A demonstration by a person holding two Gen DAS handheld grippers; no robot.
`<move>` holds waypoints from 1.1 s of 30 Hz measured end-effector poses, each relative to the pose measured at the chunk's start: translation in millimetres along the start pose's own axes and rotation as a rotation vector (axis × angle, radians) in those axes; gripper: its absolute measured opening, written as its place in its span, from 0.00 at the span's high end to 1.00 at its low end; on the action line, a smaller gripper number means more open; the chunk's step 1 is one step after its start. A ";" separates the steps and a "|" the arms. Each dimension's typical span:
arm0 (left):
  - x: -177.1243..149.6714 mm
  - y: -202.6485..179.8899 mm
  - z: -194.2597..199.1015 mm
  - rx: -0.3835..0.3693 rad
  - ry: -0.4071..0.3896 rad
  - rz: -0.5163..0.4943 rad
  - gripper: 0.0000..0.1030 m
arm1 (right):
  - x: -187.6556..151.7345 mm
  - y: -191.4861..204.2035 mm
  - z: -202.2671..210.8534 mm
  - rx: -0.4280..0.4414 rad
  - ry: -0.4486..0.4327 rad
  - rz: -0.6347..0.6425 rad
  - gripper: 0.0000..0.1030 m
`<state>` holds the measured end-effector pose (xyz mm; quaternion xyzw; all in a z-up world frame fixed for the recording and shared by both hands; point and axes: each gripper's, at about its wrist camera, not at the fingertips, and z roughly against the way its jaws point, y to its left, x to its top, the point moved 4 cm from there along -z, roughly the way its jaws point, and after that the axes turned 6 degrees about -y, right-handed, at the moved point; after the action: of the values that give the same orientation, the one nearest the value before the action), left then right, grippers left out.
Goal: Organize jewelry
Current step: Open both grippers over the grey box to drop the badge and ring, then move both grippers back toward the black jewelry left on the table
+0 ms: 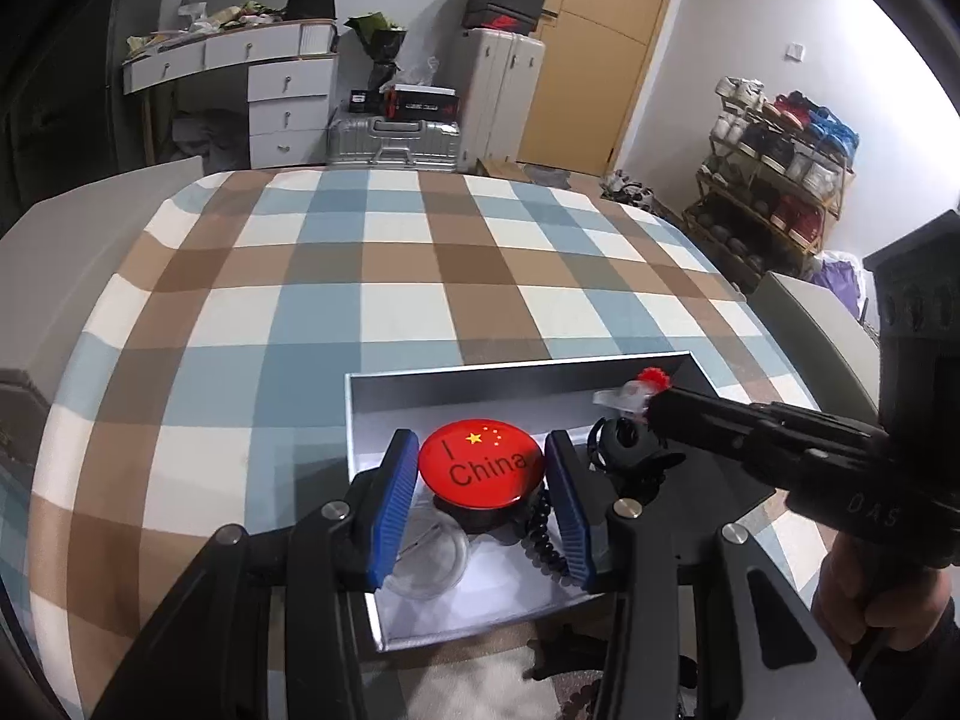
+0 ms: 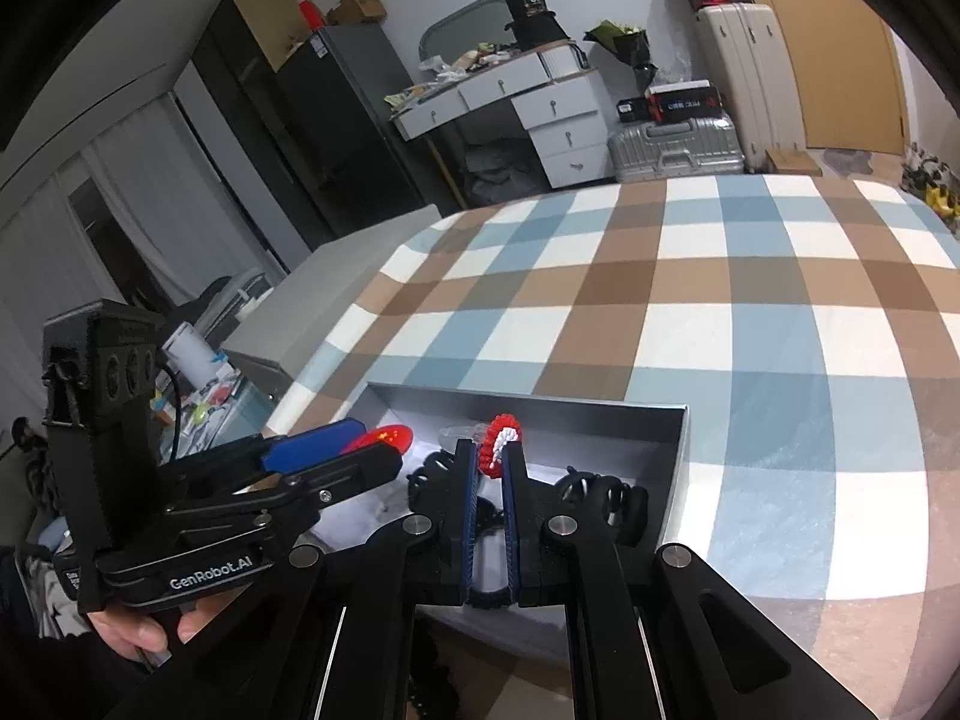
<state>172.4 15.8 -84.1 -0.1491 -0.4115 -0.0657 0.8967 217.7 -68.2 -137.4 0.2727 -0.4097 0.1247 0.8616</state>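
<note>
A grey open box (image 1: 516,367) sits on the checked cloth; in the right wrist view its wall (image 2: 675,456) shows too. My left gripper (image 1: 480,468) is shut on a round red "I China" badge (image 1: 480,462), held over the box; the badge also shows in the right wrist view (image 2: 384,439). My right gripper (image 2: 493,459) is shut on a red and white rosette hair clip (image 2: 497,443), seen in the left wrist view (image 1: 636,389) above the box. A black bead bracelet (image 1: 540,531), a clear round lid (image 1: 432,552) and black hair clips (image 2: 606,501) lie in the box.
The checked tablecloth (image 1: 384,276) covers the table beyond the box. Behind the table stand a white desk with drawers (image 1: 282,102), suitcases (image 1: 396,141) and a shoe rack (image 1: 774,180). A low glass table with clutter (image 2: 204,402) stands left of the table.
</note>
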 end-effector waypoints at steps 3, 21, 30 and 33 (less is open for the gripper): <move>1.3 0.0 -4.5 -0.008 0.008 -0.001 0.64 | 0.6 -0.2 -3.2 -0.004 0.005 0.010 0.93; 13.3 0.6 6.3 -0.022 -0.059 -0.012 0.35 | 8.3 5.8 31.0 -0.017 -0.105 0.036 0.51; 11.4 -4.1 33.0 0.046 -0.111 -0.025 0.22 | 6.3 21.2 75.0 -0.016 -0.192 0.025 0.25; 10.1 -5.1 43.2 0.085 -0.145 -0.029 0.18 | 1.3 30.6 88.7 -0.022 -0.227 0.033 0.19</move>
<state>146.8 24.9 -48.7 -0.1095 -0.4799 -0.0500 0.8690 148.5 -93.9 -79.5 0.2690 -0.5105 0.1027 0.8103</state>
